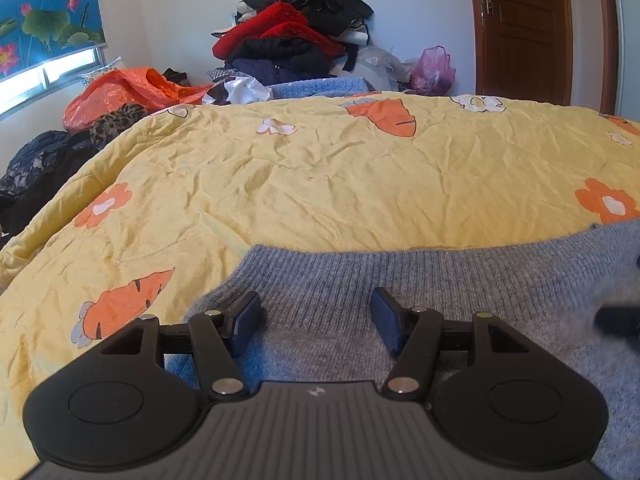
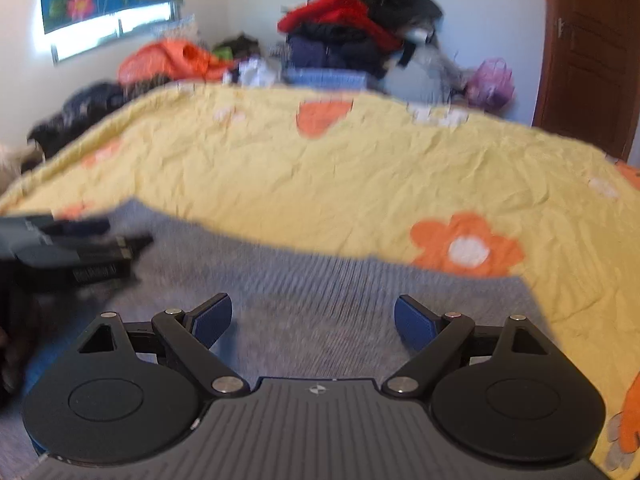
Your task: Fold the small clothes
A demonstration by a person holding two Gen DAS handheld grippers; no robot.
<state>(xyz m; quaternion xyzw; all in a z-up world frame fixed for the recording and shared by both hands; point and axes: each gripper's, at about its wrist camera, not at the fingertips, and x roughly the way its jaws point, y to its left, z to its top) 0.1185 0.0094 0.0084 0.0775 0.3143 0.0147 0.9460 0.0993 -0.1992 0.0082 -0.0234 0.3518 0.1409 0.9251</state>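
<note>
Presently, your work surface is a bed covered by a wrinkled yellow quilt (image 1: 320, 168) printed with orange carrots, orange flowers and white shapes. Beyond its far edge, ahead of both grippers, a tall heap of clothes (image 1: 296, 28) in black, red and navy stands against the pale wall. A brown wooden door (image 1: 524, 28) is ahead to the right, and a lotus-print blind (image 1: 48, 12) over a bright window is ahead to the left.

The grey knit sweater (image 1: 400, 280) lies on the quilt directly under and ahead of your left gripper (image 1: 316, 316). Its ribbed band runs across just beyond the fingertips. The knit looks fuzzy and lies mostly flat, with a rounded corner at the left. The same garment sits beneath your right gripper (image 2: 314, 318), whose view is blurred.

Both grippers are spread wide, with nothing between the blue pads (image 1: 248, 316); I cannot tell if they touch the knit.

An orange plastic bag (image 1: 128, 90) lies far ahead left and a pink plastic bag (image 1: 434, 70) ahead right near the door; their contents cannot be made out.
</note>
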